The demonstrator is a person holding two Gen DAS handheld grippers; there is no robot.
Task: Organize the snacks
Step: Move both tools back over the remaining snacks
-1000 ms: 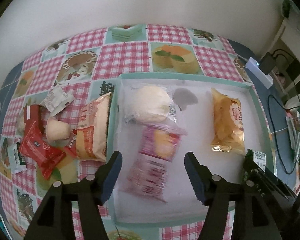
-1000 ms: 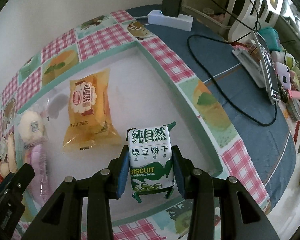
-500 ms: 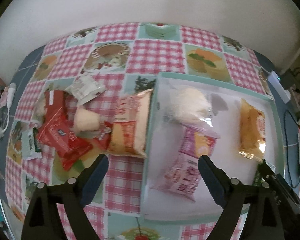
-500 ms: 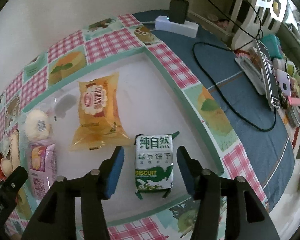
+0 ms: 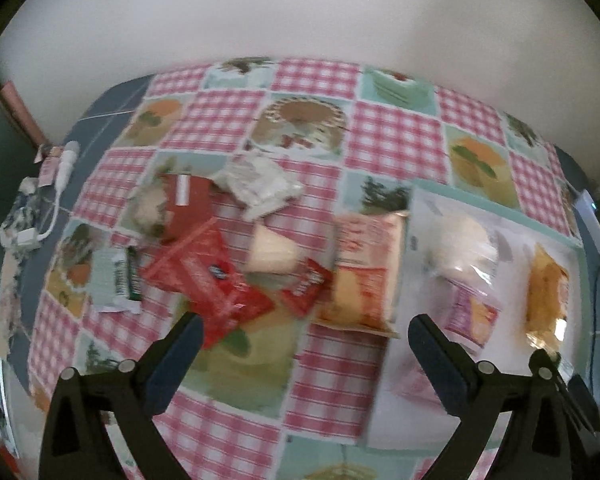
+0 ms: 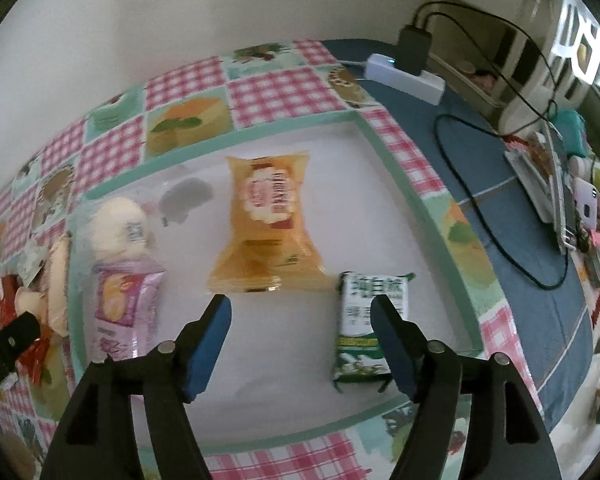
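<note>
A white tray with a teal rim (image 6: 416, 204) holds a green biscuit pack (image 6: 360, 332), an orange bread pack (image 6: 266, 224), a pink snack pack (image 6: 126, 304) and a round white bun (image 6: 116, 226). My right gripper (image 6: 300, 316) is open and empty above the tray floor, the biscuit pack beside its right finger. My left gripper (image 5: 302, 336) is wide open and empty over the tablecloth, left of the tray (image 5: 500, 208). Ahead of it lie loose snacks: red packs (image 5: 208, 280), a pale bun (image 5: 272, 252), an orange pack (image 5: 364, 272), a white wrapper (image 5: 260, 184).
The table has a checkered cake-print cloth (image 5: 392, 140). A white power strip (image 6: 404, 76) with cables and clutter (image 6: 572, 200) lies on blue cloth right of the tray. A white cable (image 5: 56, 184) lies at the far left edge. A wall stands behind.
My right gripper opened, let go of the green biscuit pack in the tray, and shifted left. My left gripper opened wider and swung left from the tray toward the loose snacks.
</note>
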